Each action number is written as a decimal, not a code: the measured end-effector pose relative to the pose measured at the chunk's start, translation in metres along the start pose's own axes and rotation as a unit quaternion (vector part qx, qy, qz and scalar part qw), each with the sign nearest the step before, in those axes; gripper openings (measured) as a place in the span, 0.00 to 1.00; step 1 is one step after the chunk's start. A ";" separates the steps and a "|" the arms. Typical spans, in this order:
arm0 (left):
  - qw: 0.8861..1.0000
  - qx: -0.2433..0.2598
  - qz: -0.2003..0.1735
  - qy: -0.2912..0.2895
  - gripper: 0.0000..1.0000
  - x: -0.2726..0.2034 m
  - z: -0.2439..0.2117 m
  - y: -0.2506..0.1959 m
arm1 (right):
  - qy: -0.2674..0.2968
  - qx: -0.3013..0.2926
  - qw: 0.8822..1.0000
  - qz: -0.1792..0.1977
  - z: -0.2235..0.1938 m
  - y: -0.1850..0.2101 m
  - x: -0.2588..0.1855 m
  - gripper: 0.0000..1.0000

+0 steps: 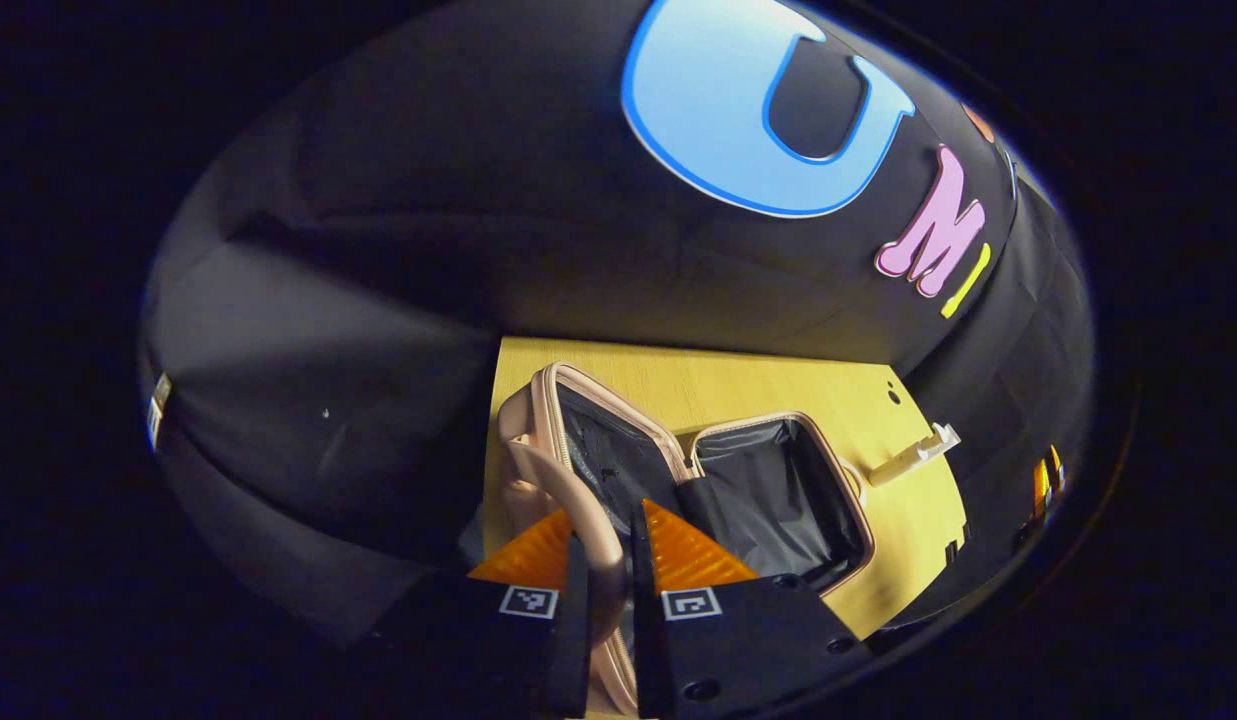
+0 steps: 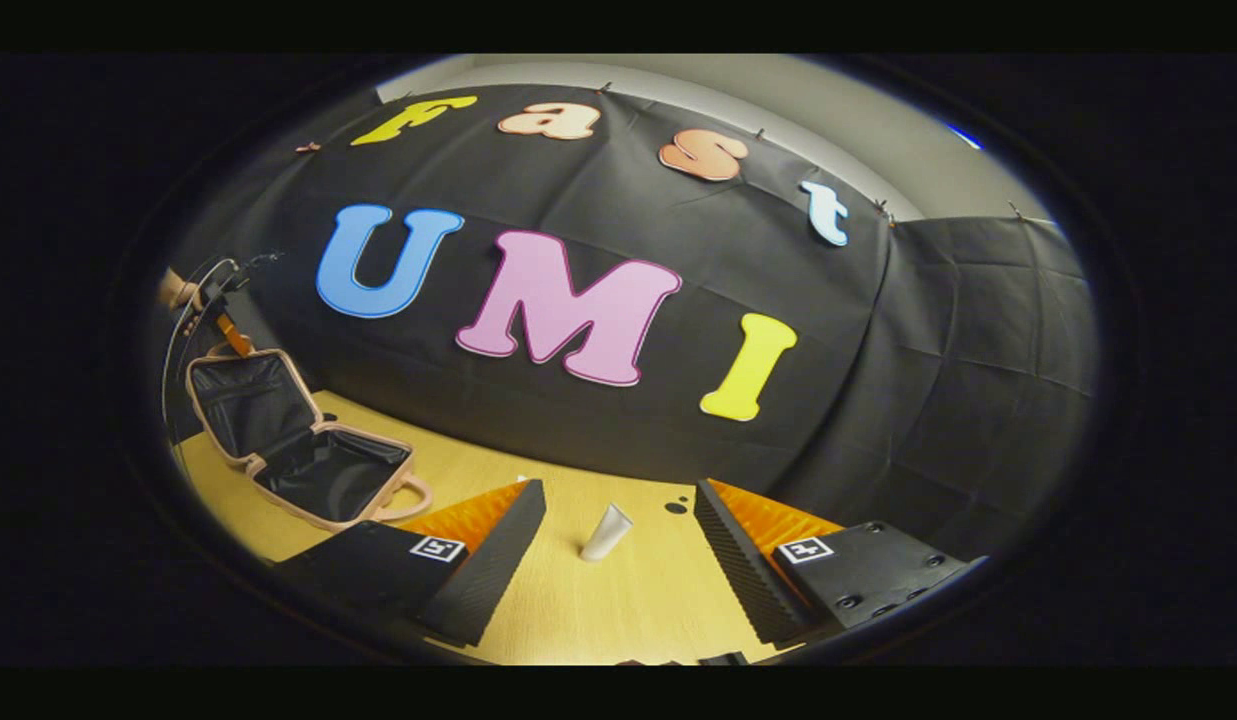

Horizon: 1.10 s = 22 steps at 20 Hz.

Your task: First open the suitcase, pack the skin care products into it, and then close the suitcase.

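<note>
The pink suitcase (image 1: 538, 420) lies open on the wooden table (image 1: 738, 385), and its dark lining shows in both halves. My left gripper (image 1: 610, 530) is shut on the curved pink handle (image 1: 568, 490) of the raised lid. In the right gripper view the lid (image 2: 250, 398) stands up at the far left, held from above by the left gripper (image 2: 221, 318) and a hand (image 2: 176, 292). A white skin care tube (image 2: 606, 532) lies on the table just ahead of my right gripper (image 2: 618, 490), which is open and holds nothing. The same tube (image 1: 913, 455) lies right of the suitcase.
The lower half of the suitcase (image 2: 328, 475) rests flat with its own handle (image 2: 410, 500) toward the tube. Black booth cloth closes off the back and sides of the table (image 2: 618, 610). A small dark hole (image 2: 675, 508) marks the tabletop near the back edge.
</note>
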<state>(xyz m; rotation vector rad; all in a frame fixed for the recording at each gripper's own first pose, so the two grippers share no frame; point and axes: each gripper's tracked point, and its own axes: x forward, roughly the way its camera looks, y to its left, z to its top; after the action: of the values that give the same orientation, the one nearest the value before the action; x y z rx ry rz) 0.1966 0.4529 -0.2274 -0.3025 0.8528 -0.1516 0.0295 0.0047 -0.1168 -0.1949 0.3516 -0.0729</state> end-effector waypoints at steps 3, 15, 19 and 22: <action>0.993 -0.109 -0.044 -0.002 0.36 0.015 -0.024 0.016 | 0.017 -0.008 1.000 0.003 -0.014 0.006 -0.006 0.97; 0.919 -0.356 0.033 0.167 0.97 -0.024 -0.092 0.058 | 0.015 0.021 0.999 0.036 -0.015 0.038 -0.028 0.97; 0.946 -0.113 0.152 0.264 0.95 -0.056 -0.088 0.079 | 0.020 0.026 0.998 0.061 -0.019 0.063 -0.035 0.97; 0.966 -0.029 0.157 0.203 0.95 -0.062 -0.055 0.027 | -0.004 0.030 0.997 0.067 0.001 0.066 -0.035 0.97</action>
<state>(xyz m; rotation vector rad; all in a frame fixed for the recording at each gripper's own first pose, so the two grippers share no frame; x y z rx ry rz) 0.1144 0.4826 -0.2258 -0.1888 1.3025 0.1121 -0.0001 0.0735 -0.1174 -0.1117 0.3539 0.0489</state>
